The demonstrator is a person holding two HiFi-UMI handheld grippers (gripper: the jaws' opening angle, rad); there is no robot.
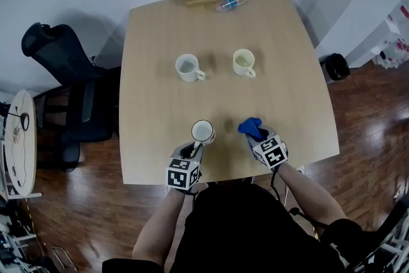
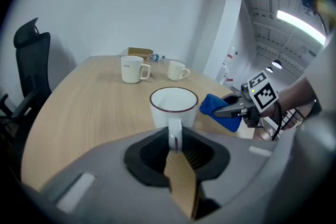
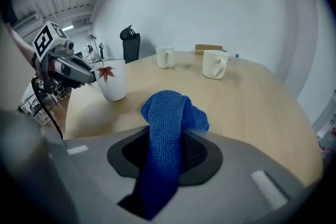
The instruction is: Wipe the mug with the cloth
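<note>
Left hand-held gripper clamps the mug by its handle at the desk's near edge. Right hand-held gripper pinches the cloth just beside it. Brace mug, press cloth to wall, wipe around.

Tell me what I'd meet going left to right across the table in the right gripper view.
left tongs → leaf mug → middle mug → right mug. The cloth is left out because it overlaps.
</note>
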